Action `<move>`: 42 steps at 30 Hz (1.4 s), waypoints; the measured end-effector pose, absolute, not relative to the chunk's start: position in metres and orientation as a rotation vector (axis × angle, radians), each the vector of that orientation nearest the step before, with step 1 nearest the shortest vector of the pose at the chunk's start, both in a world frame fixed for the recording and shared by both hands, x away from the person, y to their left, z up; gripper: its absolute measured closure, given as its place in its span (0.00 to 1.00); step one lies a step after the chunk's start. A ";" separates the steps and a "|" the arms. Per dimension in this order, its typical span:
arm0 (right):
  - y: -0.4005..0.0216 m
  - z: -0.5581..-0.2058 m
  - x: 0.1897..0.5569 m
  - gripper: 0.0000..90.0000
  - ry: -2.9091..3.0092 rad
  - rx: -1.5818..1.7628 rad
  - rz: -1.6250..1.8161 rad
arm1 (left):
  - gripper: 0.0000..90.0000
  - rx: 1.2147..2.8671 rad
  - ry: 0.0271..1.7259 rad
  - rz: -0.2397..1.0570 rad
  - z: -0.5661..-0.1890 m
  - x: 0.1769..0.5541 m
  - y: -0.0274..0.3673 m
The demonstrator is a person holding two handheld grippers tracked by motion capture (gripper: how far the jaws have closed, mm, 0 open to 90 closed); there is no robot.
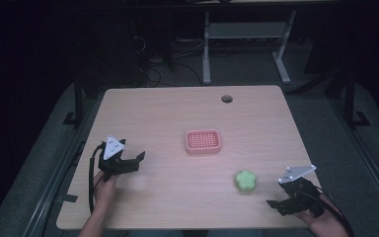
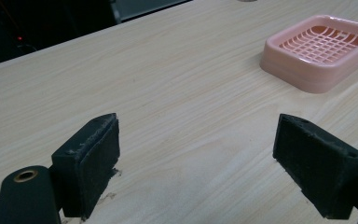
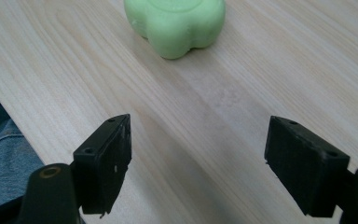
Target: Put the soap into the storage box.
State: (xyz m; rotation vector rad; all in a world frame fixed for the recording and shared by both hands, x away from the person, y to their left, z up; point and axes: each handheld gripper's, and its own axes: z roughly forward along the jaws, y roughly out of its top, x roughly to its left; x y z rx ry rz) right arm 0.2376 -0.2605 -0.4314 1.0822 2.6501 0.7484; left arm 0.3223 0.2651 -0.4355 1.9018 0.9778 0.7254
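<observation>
The green flower-shaped soap lies flat on the wooden table, in front of and to the right of the pink slatted dish, apart from it and nearer the person's edge. The right gripper sits just to the right of the soap with its jaws spread wide and nothing between them; the left gripper rests well to the left of the dish, equally wide and equally empty.

The soap looks like a small, solid, light cake with a smooth and probably slippery skin (a hard pinch could dent it or squirt it out sideways). Its lobed outline suggests the safest hold is across two opposite notches between the petals, low on the side wall, with the pads square to it.

The right gripper view shows what the high view cannot: the soap lies straight ahead between the two black pads, a little left of centre, with bare wood between it and them, and a fold of blue cloth shows at the table's edge. The left gripper view instead looks across empty wood to the dish and shows its open grid floor and raised rim.
</observation>
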 end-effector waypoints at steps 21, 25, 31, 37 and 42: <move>-0.233 -0.418 0.259 0.24 2.723 0.986 0.672 | 0.16 1.896 0.986 0.728 -0.435 0.323 0.267; -0.230 -0.416 0.260 0.23 2.728 0.978 0.676 | 0.16 1.892 0.984 0.729 -0.435 0.323 0.267; -0.219 -0.415 0.266 0.22 2.757 0.961 0.657 | 0.16 1.891 0.981 0.727 -0.435 0.323 0.267; -0.209 -0.414 0.271 0.21 2.773 0.941 0.633 | 0.16 1.894 0.979 0.730 -0.435 0.323 0.267; -0.203 -0.415 0.275 0.21 2.789 0.923 0.615 | 0.16 1.896 0.980 0.728 -0.435 0.323 0.267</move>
